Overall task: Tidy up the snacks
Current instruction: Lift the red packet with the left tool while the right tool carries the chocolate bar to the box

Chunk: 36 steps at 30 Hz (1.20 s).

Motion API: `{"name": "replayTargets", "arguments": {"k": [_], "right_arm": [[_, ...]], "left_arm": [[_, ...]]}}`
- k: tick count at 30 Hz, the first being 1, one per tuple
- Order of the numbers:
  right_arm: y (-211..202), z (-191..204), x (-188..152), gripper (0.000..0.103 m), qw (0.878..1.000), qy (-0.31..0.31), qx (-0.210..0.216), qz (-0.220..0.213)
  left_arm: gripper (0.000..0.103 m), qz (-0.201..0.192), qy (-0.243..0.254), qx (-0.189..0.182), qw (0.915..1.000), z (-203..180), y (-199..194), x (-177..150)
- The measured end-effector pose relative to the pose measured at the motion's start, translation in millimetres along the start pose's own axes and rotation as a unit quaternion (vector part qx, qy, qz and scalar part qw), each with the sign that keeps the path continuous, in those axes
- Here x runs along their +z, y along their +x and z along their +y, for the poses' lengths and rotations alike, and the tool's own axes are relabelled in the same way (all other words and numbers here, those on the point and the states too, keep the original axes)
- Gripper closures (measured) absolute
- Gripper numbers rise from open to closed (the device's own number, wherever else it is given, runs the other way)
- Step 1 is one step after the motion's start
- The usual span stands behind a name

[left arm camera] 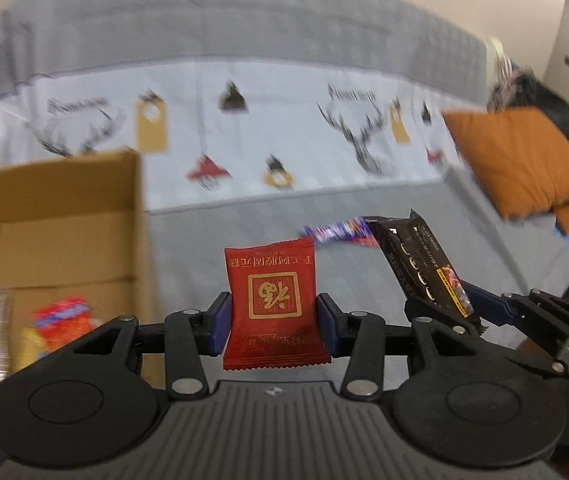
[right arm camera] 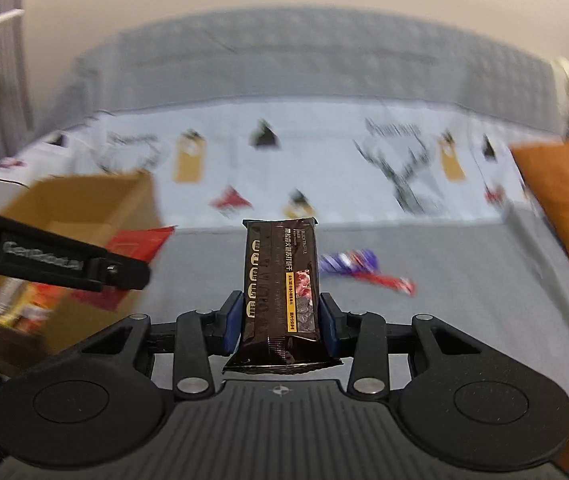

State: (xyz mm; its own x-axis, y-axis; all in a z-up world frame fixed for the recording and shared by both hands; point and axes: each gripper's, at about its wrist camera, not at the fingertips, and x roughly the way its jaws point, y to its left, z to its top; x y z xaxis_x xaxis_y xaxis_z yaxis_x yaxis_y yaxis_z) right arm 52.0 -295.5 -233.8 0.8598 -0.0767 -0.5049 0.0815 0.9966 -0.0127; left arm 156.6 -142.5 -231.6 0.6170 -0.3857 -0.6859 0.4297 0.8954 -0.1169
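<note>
My left gripper (left arm camera: 274,326) is shut on a red snack packet (left arm camera: 272,304) with gold characters, held upright above the grey bed. My right gripper (right arm camera: 280,326) is shut on a dark brown snack bar (right arm camera: 282,280), also upright. The right gripper and its bar (left arm camera: 424,268) show at the right of the left wrist view. The left gripper's arm (right arm camera: 56,264) and the red packet (right arm camera: 132,248) show at the left of the right wrist view. An open cardboard box (left arm camera: 64,216) with several snacks inside (left arm camera: 64,316) stands to the left; it also shows in the right wrist view (right arm camera: 84,200).
A purple and red wrapper (right arm camera: 360,268) lies on the grey bed cover (right arm camera: 464,280), seen also in the left wrist view (left arm camera: 340,234). An orange cushion (left arm camera: 520,160) lies at the right. A printed pillow (left arm camera: 264,136) and a grey headboard (left arm camera: 244,20) stand behind.
</note>
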Motion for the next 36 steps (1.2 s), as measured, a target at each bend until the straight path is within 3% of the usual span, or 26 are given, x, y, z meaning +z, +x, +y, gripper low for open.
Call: {"name": "replayTargets", "arguments": {"k": [5,9,13,17,24,28,36], "right_arm": [[-36.6,45.8,39.3,0.062,0.997,-0.02,0.045,-0.054],[-63.5,77.2,67.1,0.062,0.991,-0.02,0.096,-0.093],[-81.5,101.5,86.4,0.062,0.982,-0.013,0.142,-0.122],[-83.6,123.2,94.0,0.062,0.976,-0.019,0.178,-0.126],[-47.8,156.9,84.4,0.062,0.976,-0.039,0.2,-0.082],[-6.3,172.1,69.6,0.062,0.979,-0.058,0.194,-0.031],[65.5,192.8,33.1,0.062,0.98,-0.051,0.18,0.068]], "left_arm": [[0.053,-0.062,-0.021,0.023,0.9976,32.0,-69.5,10.4],[0.053,-0.123,-0.023,0.047,0.991,52.4,-132.3,13.0],[0.053,-0.156,-0.084,-0.003,0.9841,96.5,-178.7,14.7],[0.053,-0.18,-0.105,0.045,0.977,132.5,-199.7,8.0],[0.053,-0.149,-0.138,0.095,0.9745,180.7,-162.6,-23.4],[0.053,-0.1,-0.18,0.083,0.9751,208.8,-118.9,-41.8],[0.053,-0.036,-0.189,0.09,0.9772,236.3,-55.7,-63.0]]}}
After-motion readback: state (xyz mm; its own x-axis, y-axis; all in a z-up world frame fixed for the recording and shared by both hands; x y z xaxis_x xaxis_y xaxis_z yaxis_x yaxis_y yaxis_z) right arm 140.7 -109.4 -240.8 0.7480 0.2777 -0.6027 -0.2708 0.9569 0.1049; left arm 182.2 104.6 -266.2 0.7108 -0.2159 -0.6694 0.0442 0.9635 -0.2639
